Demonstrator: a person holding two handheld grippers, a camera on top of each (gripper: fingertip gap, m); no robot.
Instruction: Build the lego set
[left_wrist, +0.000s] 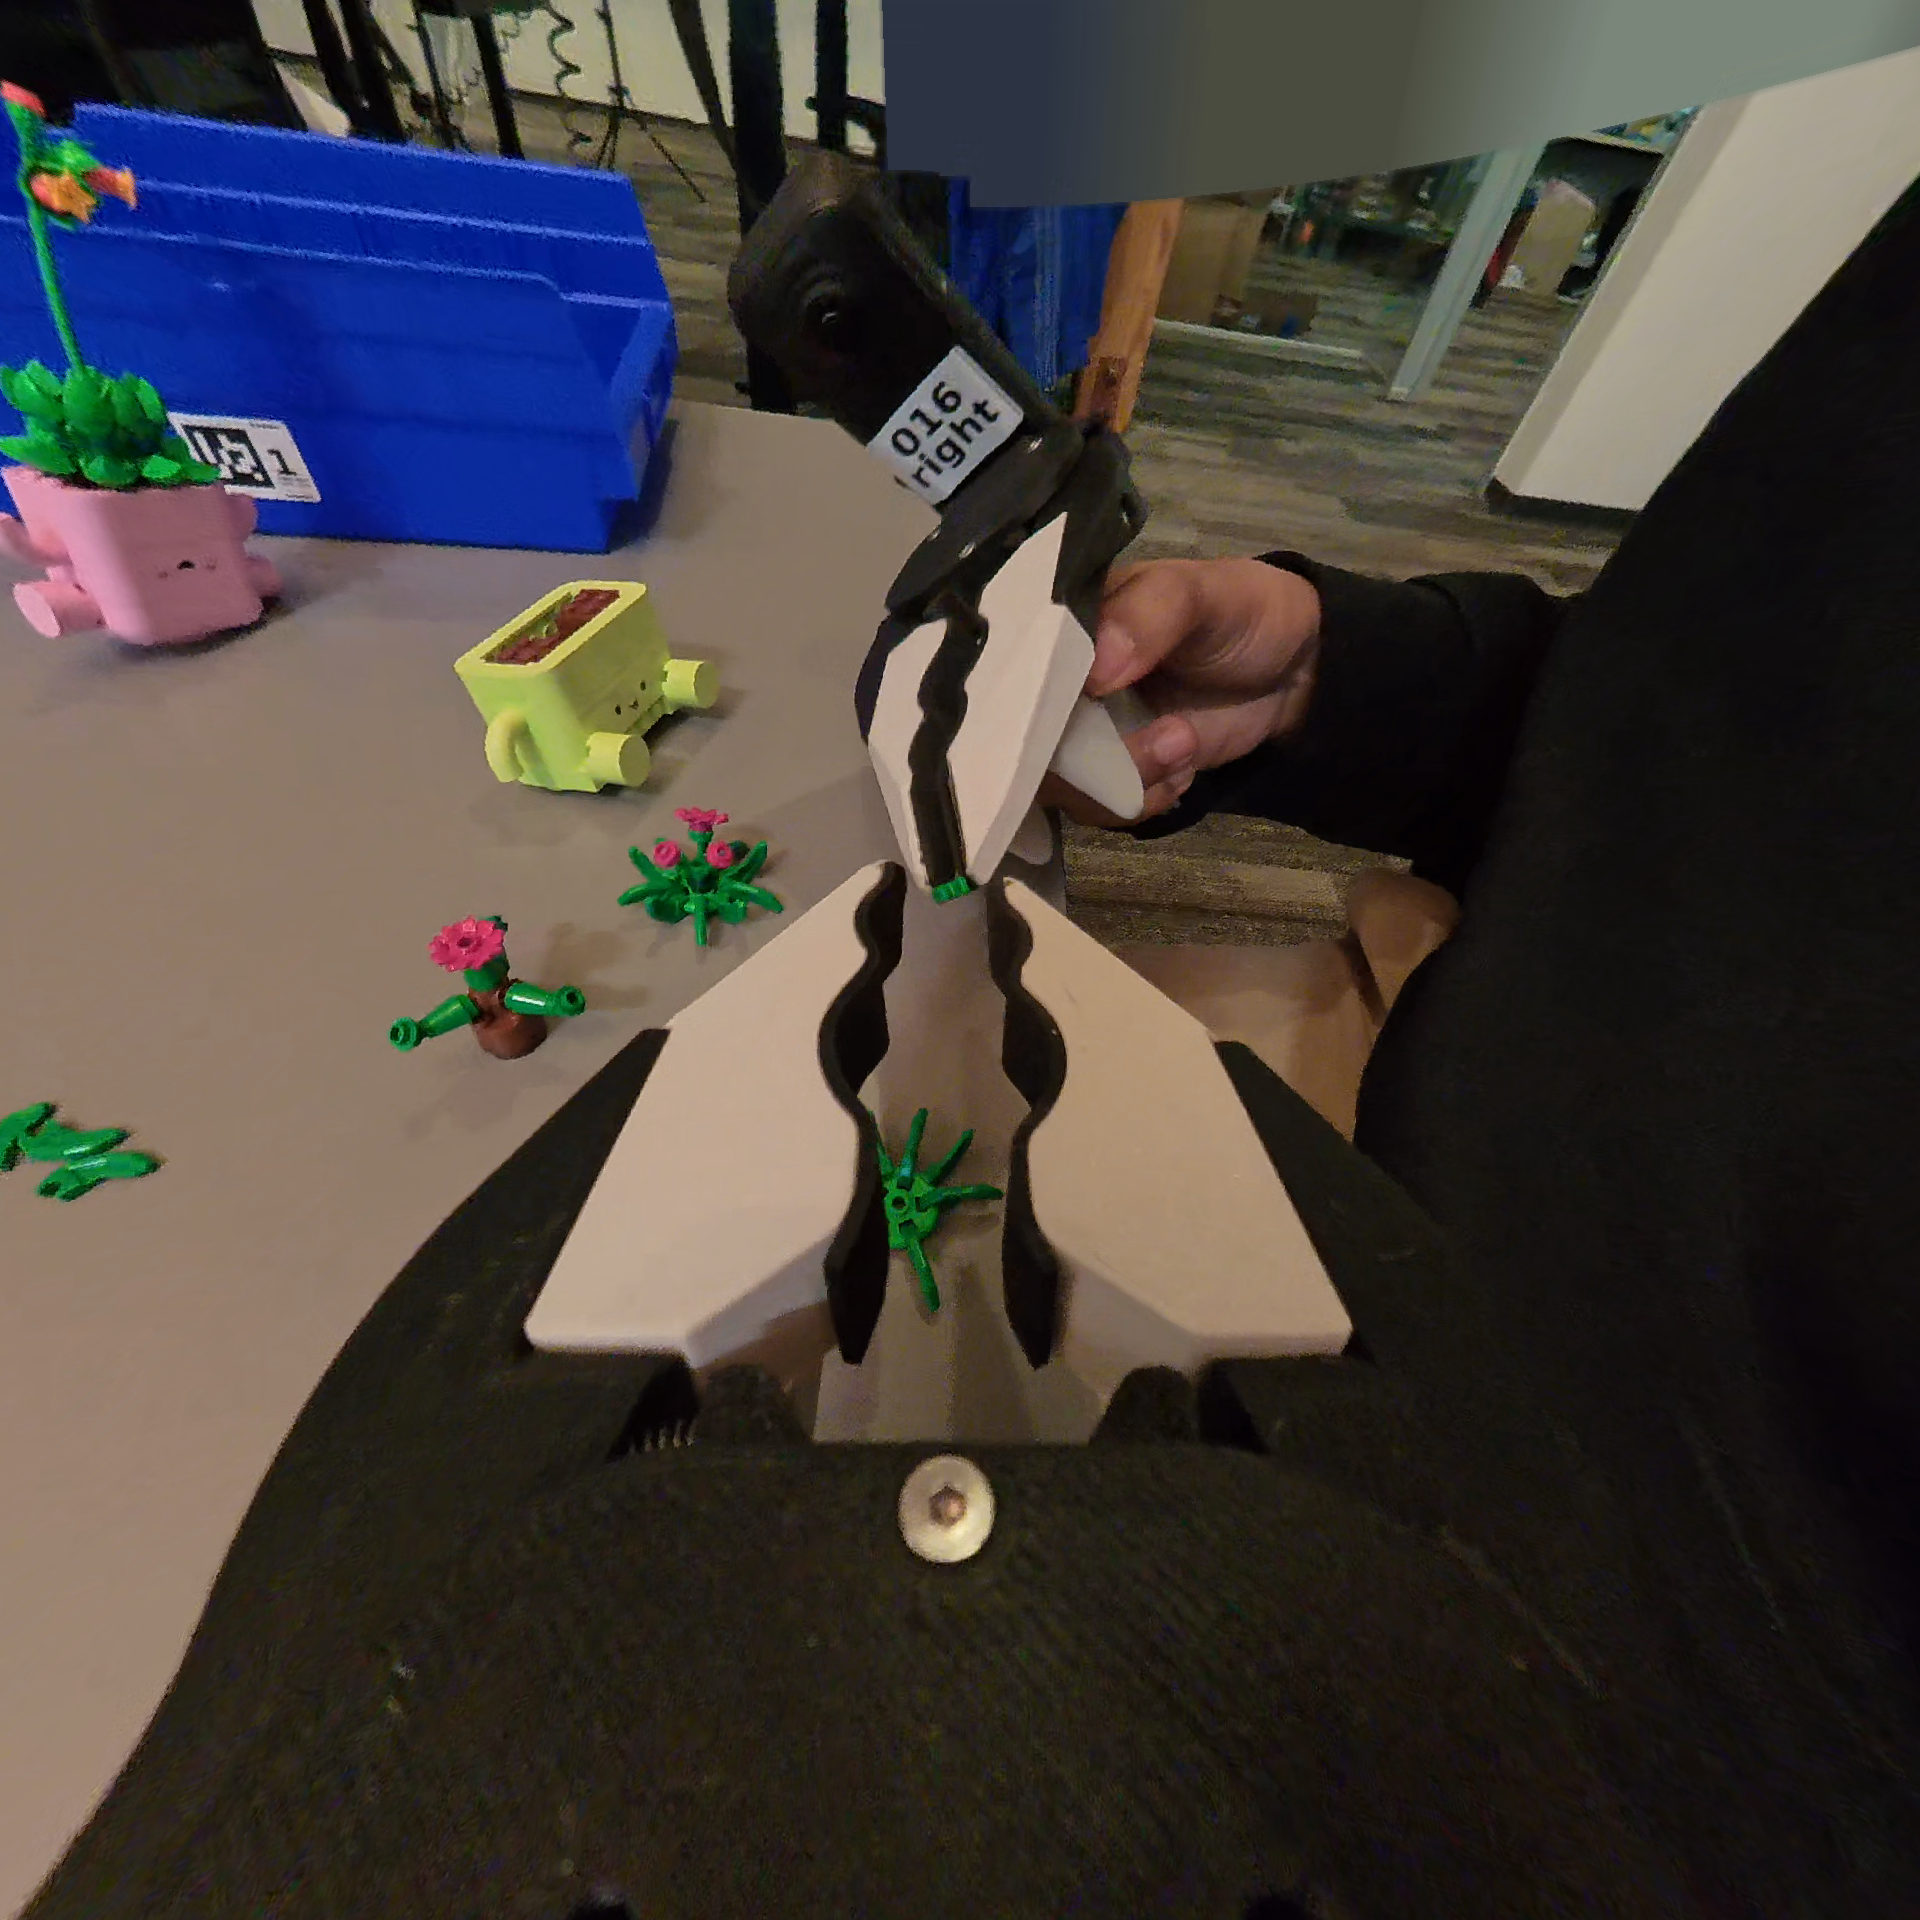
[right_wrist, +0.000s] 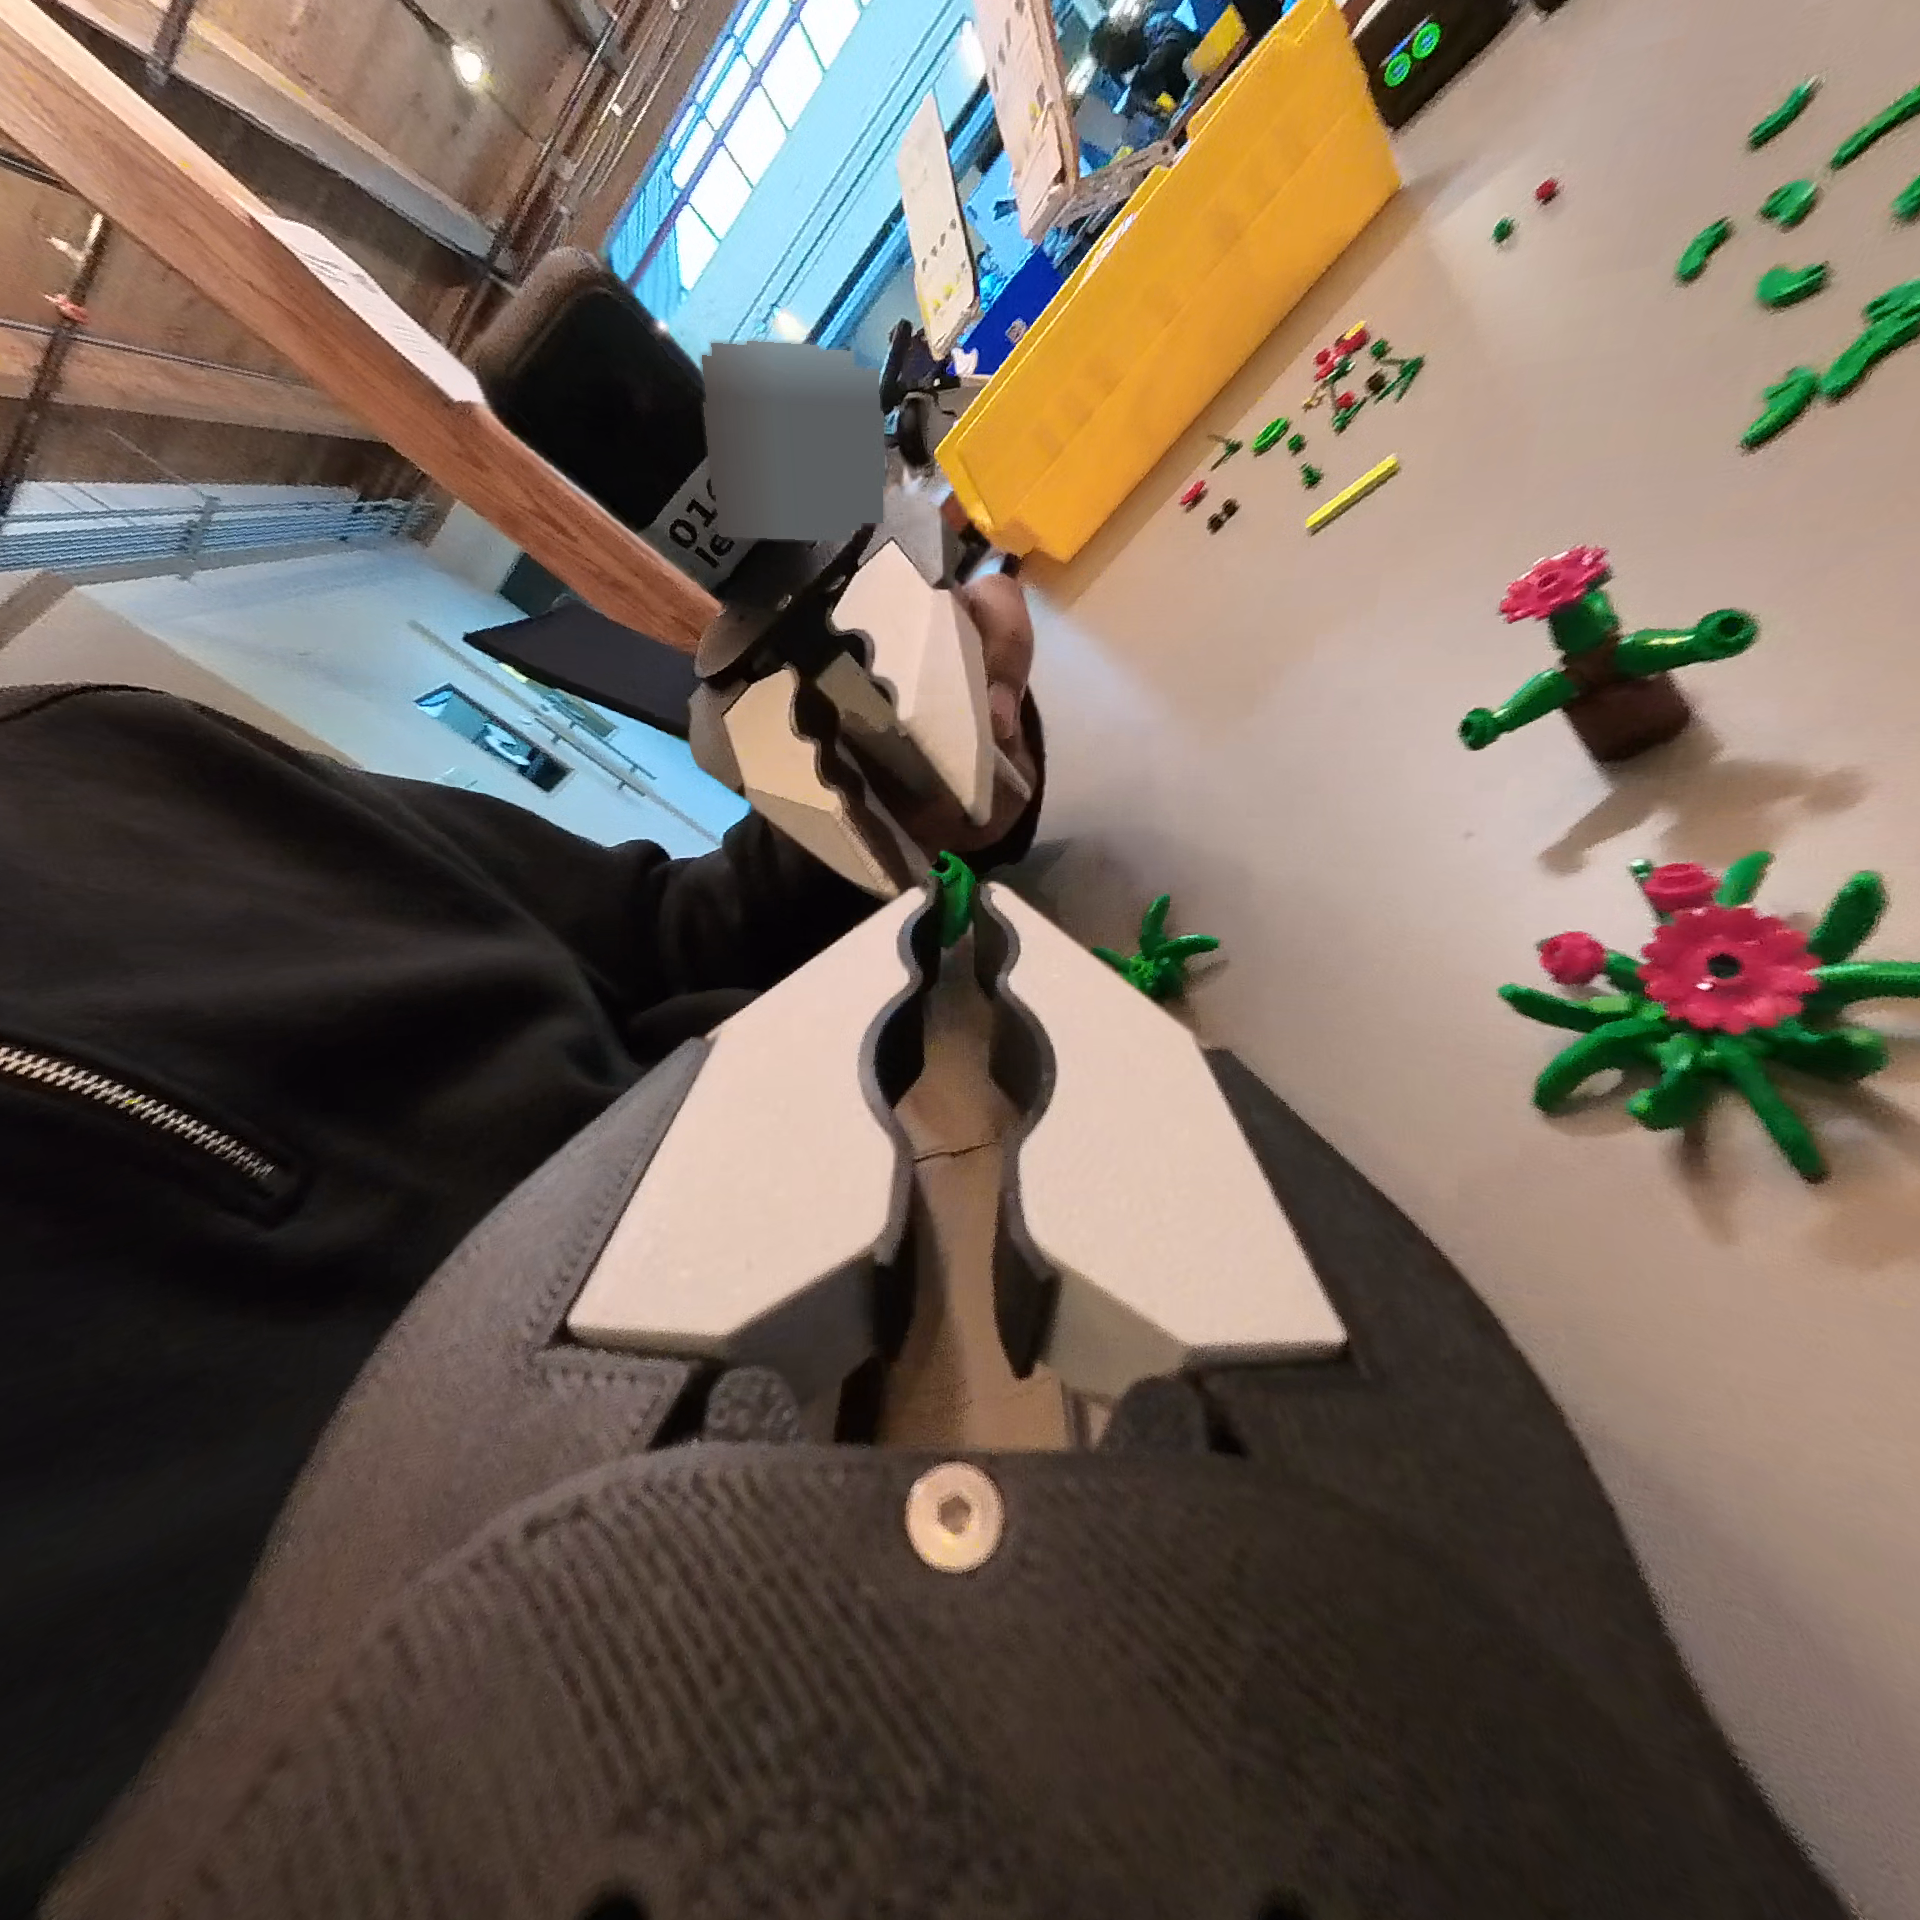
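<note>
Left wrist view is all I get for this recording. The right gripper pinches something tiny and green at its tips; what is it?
Observer: In the right wrist view it is a small green stem piece, clamped at the very tips of the right gripper.
Reviewer: Anything on the table beyond the blue bin?
Observer: Yes, a yellow bin stands at the far table edge.
Reviewer: More loose parts?
Observer: A thin yellow bar lies near that bin among small red and green bits.
</note>
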